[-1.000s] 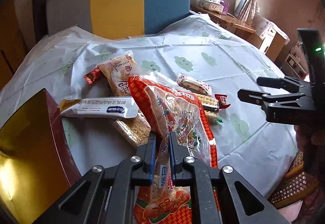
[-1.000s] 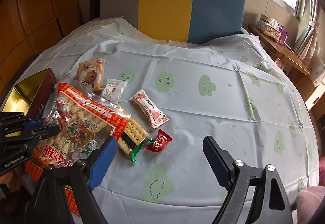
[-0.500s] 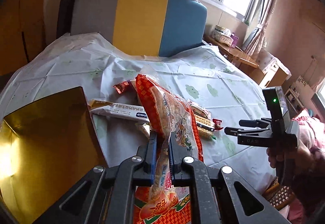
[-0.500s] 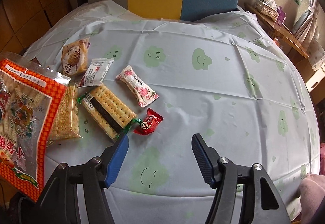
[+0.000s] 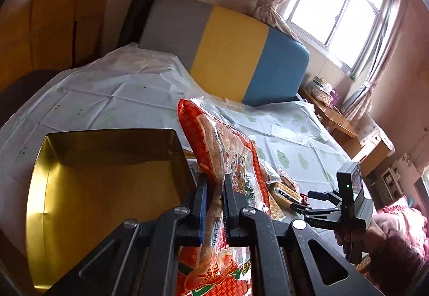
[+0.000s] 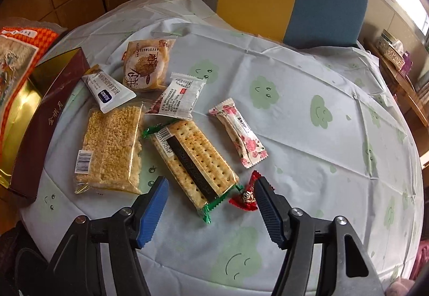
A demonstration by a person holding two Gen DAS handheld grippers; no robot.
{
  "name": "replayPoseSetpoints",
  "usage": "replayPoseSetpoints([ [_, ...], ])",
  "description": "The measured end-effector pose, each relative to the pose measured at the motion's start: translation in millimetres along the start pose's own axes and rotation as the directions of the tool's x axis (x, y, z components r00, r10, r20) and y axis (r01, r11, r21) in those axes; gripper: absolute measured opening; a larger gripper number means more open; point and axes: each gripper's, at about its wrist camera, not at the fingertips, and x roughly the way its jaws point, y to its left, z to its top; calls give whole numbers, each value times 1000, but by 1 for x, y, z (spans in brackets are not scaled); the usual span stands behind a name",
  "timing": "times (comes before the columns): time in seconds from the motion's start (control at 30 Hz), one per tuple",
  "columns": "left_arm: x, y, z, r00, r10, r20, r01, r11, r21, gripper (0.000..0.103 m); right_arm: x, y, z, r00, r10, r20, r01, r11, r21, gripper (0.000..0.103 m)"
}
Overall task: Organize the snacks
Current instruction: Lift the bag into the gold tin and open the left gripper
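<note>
Snacks are mostly loose on the desk (image 6: 308,135), but the big orange snack bag (image 5: 228,162) is up in the air, pinched by its edge in the left gripper (image 5: 214,204) jaws, right beside the open gold-lined box (image 5: 107,183). My guess is it's going in there first since it's the bulkiest. The right gripper (image 6: 211,204) has just been narrowing its jaws, now half spread with nothing pressed between them, hovering over the near end of the cracker pack (image 6: 193,162), with the red candy (image 6: 245,198) by one jaw. Looks lined up to grab the crackers next.
</note>
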Motion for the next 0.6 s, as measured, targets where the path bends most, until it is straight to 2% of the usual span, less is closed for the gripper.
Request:
replayPoseSetpoints([
  [0.1,-5,20,3,999,50,10,-49,998,-32,9,12,6,5,1000,-4,-27,2,998,-55,73],
  [0.2,-2,34,2,995,103,-1,-103,994,-38,9,23,10,10,998,-44,-39,39,993,-113,73],
  [0.37,20,50,1,980,192,-44,-193,980,-37,10,37,8,17,999,-15,-49,8,991,-132,73],
  [0.4,28,53,0,976,210,-61,-213,976,-40,10,41,8,17,998,-11,-57,3,991,-135,72],
  [0.47,46,59,-2,964,248,-96,-253,967,-38,10,42,7,16,998,15,-56,-23,990,-139,59],
  [0.5,56,61,-4,957,264,-122,-271,962,-41,10,41,8,15,998,23,-57,-31,989,-141,57],
  [0.6,78,65,-11,936,311,-167,-324,945,-52,12,41,11,13,998,14,-56,-22,989,-145,56],
])
